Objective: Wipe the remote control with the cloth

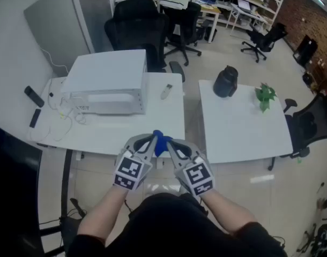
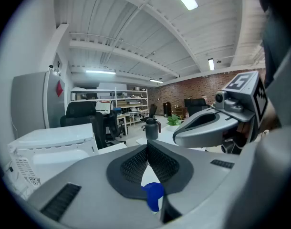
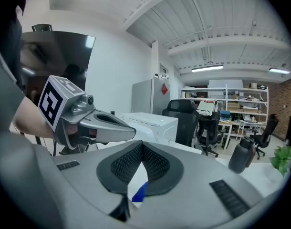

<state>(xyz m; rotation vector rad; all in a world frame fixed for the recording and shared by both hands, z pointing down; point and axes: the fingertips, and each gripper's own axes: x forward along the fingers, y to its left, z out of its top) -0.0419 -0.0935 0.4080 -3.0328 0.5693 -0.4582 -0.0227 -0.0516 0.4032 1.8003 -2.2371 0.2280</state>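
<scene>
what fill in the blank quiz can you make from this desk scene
1. The left gripper and right gripper both have their jaws ____.
2. The remote lies to the ____ of the white box.
3. The cloth is ____ in colour.
4. The jug next to the plant is ____.

Missing words: shut, right, blue, black.
</scene>
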